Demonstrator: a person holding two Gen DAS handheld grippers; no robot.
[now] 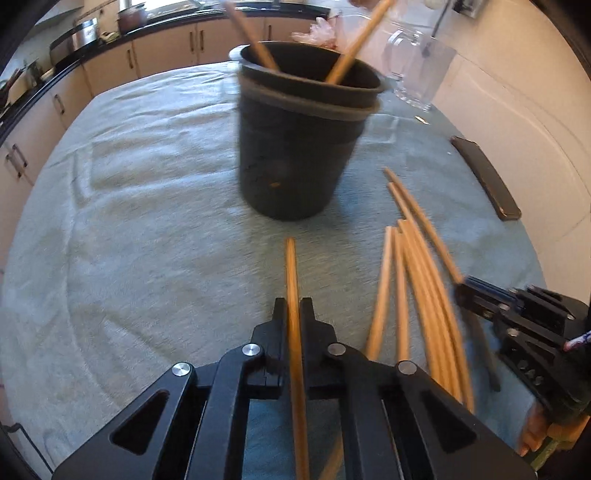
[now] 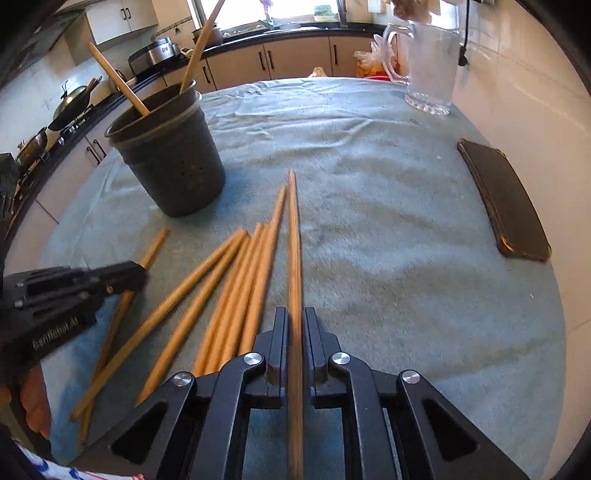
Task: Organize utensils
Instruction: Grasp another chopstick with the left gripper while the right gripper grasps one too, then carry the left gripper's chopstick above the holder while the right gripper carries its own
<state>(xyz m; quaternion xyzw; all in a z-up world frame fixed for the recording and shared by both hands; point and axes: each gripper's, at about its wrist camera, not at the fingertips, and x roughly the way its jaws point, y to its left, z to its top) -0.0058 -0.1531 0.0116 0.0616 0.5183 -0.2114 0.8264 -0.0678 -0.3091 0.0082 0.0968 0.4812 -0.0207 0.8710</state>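
Right wrist: two chopsticks in holder (image 2: 166, 155), one per gripper.

Black pot (image 1: 299, 147) ahead, cloth (image 1: 147, 221) clear leftwards.

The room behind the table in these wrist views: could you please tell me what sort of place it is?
Most likely a home kitchen. Beige base cabinets with dark handles run under a black countertop, a dark wok sits on the hob, and a silver rice cooker stands nearby.

Loose chopsticks (image 1: 424, 295) blurred, count perhaps seven.
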